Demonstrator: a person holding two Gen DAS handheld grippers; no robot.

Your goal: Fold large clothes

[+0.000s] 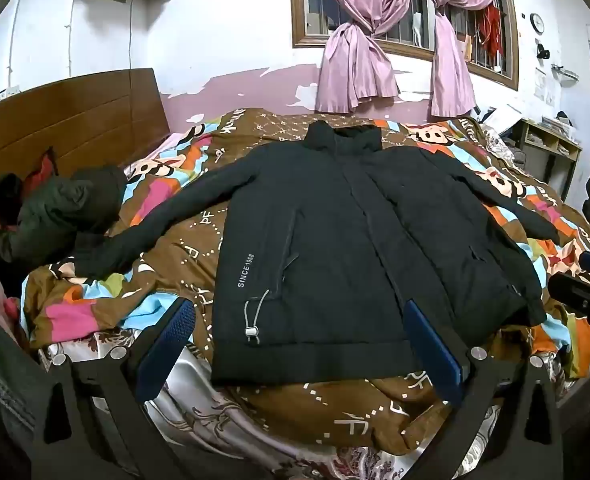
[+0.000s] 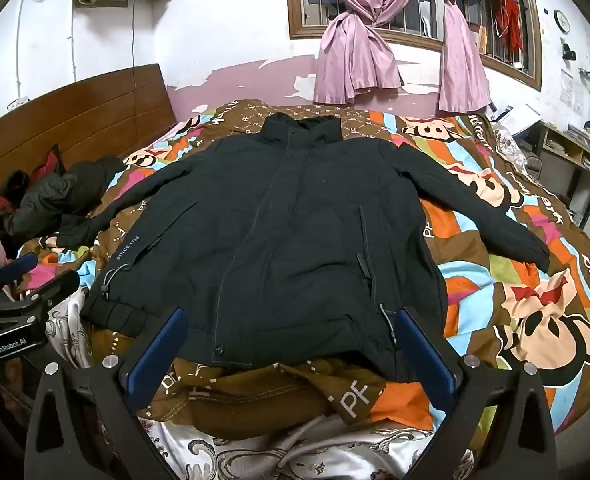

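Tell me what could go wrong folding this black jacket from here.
1. The black jacket lies on a rumpled patterned quilt; a gripper may pinch quilt along with the hem.
2. The far sleeve reaches a dark garment by the headboard and might snag it.
3. The hem drawcord hangs loose and could catch.

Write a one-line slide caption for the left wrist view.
Open left gripper poised over the hem of a black jacket spread flat, sleeves out, on a patterned quilt.

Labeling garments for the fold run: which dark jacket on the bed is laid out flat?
The black jacket printed SINCE 1988, spread front-up with both sleeves out mid-bed. The other dark jacket lies crumpled by the headboard.
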